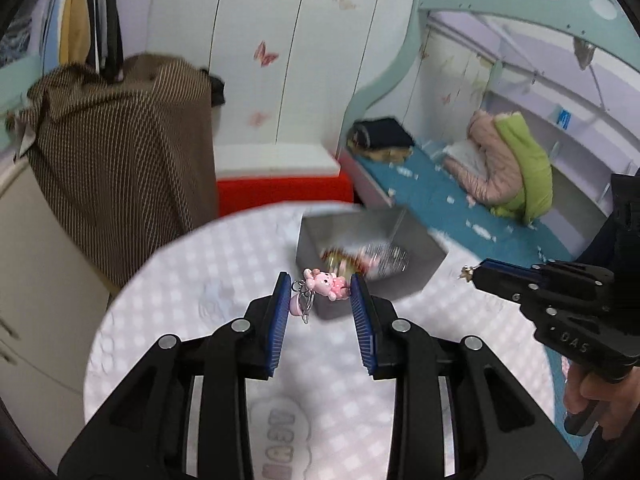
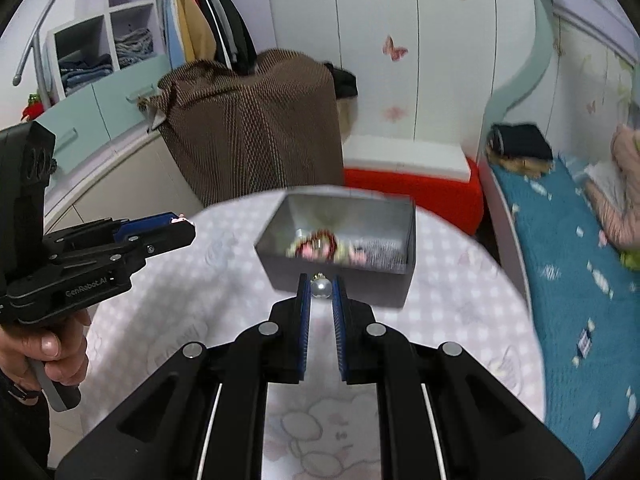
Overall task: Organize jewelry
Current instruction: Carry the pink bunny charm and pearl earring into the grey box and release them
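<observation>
In the left wrist view we see our left tongs (image 1: 320, 284) clamped on a pink bear keychain (image 1: 326, 284), its blue pads (image 1: 282, 312) pressing the charm from both sides while a metal ring (image 1: 306, 304) and a small pink bead hang down beside the left pad. The keychain sits above the round counter (image 1: 180, 280), which wears a pale checked cloth, and just in front of the grey box (image 1: 416, 268) lying at about one o'clock from the tongs. The box is open on top and holds a blurred heap of jewelry (image 1: 360, 260), red, gold and silvery.

At three o'clock in that view our right tongs (image 1: 474, 276) reach in from the side, jaws together on a small gold star charm (image 1: 466, 274) that pokes out of the tip. A hand (image 1: 592, 400) grips the handle below.

From the right wrist view the same tongs are closed on a pearl (image 2: 321, 288) with a small gold cap, held right at the tips. The box (image 2: 340, 284) lies straight ahead at twelve o'clock, its near wall just behind the pearl. The left tongs (image 2: 182, 222) show at nine o'clock, a bit of pink visible at their tip, with a hand (image 2: 48, 352) round the handle.

Beyond the counter, a brown striped cloth (image 2: 248, 128) is draped at eleven o'clock and a bed with a teal cover (image 2: 560, 280) runs along at three o'clock.
</observation>
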`<action>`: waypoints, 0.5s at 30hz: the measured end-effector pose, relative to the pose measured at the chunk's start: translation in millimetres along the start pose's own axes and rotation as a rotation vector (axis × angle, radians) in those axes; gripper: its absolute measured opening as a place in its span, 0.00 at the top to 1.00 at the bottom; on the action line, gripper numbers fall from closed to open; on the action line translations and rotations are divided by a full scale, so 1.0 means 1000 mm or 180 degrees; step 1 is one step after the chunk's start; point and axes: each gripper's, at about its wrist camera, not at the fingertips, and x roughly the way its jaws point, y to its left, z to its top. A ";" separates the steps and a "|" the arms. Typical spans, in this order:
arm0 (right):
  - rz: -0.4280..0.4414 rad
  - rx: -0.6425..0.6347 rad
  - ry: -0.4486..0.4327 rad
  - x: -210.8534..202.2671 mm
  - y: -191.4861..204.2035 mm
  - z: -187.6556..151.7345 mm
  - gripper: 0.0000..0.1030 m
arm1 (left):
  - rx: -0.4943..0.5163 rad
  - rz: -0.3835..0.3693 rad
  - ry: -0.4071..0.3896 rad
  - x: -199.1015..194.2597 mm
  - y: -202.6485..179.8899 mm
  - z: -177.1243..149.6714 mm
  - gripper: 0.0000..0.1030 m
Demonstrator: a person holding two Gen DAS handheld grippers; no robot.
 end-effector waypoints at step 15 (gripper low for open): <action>-0.0047 -0.0129 -0.0241 0.009 -0.015 0.082 0.90 | 0.0009 -0.0244 -0.0150 0.030 -0.029 0.090 0.71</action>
